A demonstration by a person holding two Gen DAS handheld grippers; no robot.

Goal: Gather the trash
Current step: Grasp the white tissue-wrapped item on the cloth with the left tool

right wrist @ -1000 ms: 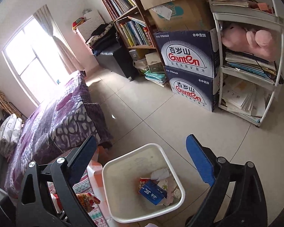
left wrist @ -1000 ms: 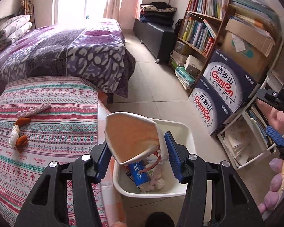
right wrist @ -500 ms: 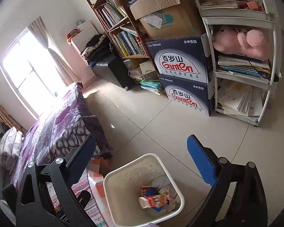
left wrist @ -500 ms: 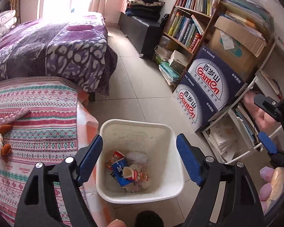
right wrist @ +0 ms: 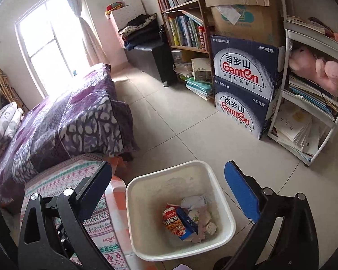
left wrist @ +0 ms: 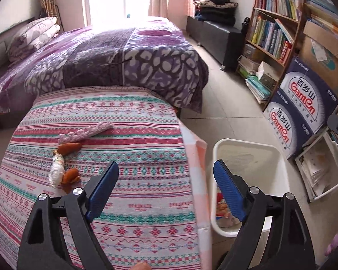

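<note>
Striped tablecloth (left wrist: 135,135) holds the wrappers (left wrist: 63,168) at ten o'clock of our empty, opening left gripper (left wrist: 164,189), so we approach low while the right gripper (right wrist: 169,193) hangs released over the bin (right wrist: 225,202)

The bin (right wrist: 223,204), holding cartons (right wrist: 180,223), stands on the floor just right of the patterned tablecloth (left wrist: 135,135).

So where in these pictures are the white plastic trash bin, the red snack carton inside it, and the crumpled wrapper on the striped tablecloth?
white plastic trash bin (right wrist: 226,211): right wrist view, right rim.
red snack carton (right wrist: 173,221): right wrist view, printed front face.
crumpled wrapper (left wrist: 57,171): left wrist view, white middle part.
</note>
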